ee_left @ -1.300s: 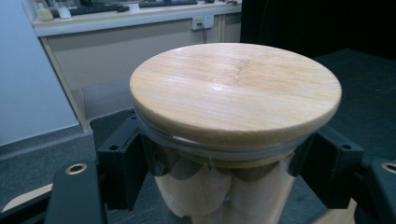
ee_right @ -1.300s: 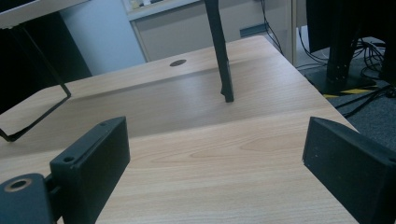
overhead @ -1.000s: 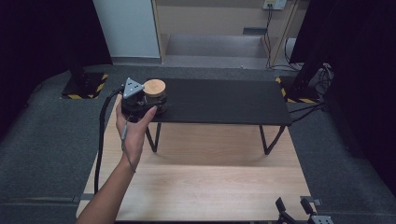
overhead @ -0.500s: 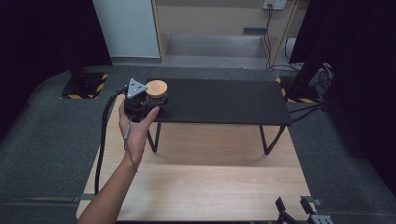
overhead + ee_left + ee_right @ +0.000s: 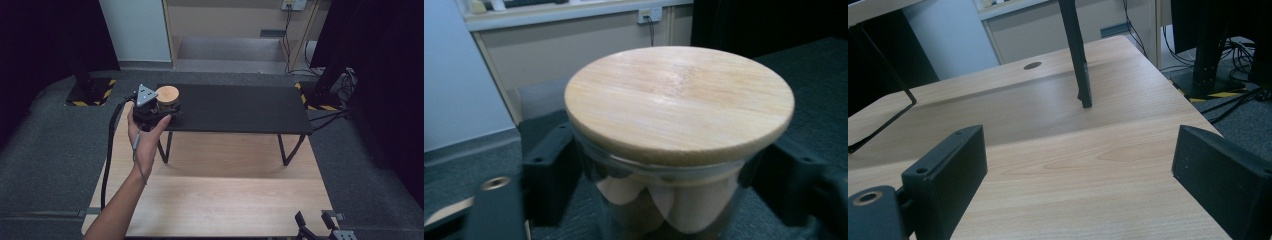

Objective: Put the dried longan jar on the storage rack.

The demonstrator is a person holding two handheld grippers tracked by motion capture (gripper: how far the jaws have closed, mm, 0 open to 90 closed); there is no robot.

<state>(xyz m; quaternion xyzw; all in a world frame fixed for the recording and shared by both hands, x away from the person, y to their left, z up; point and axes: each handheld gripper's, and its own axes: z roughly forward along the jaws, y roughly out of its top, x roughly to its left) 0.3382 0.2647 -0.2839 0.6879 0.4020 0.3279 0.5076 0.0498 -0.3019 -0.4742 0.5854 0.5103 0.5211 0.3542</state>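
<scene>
One glass jar (image 5: pixel 674 195) with a wooden lid (image 5: pixel 679 102) stands at the left end of the black shelf (image 5: pixel 240 107); its base is cut off and its pale contents are indistinct. The left gripper (image 5: pixel 159 112) has just been opening, the jar between its jaws, though contact cannot be judged. The right gripper (image 5: pixel 1083 180), one of two, is spread wide over the wooden table (image 5: pixel 1088 150), holding nothing.

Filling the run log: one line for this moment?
left gripper: jaws just opening, jar between them | jar: on black shelf | right gripper: open, idle

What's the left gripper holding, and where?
Nothing, apparently: on the left gripper the jaws have just been opening; the glass jar stands between them, flanked below its wooden lid.
</scene>
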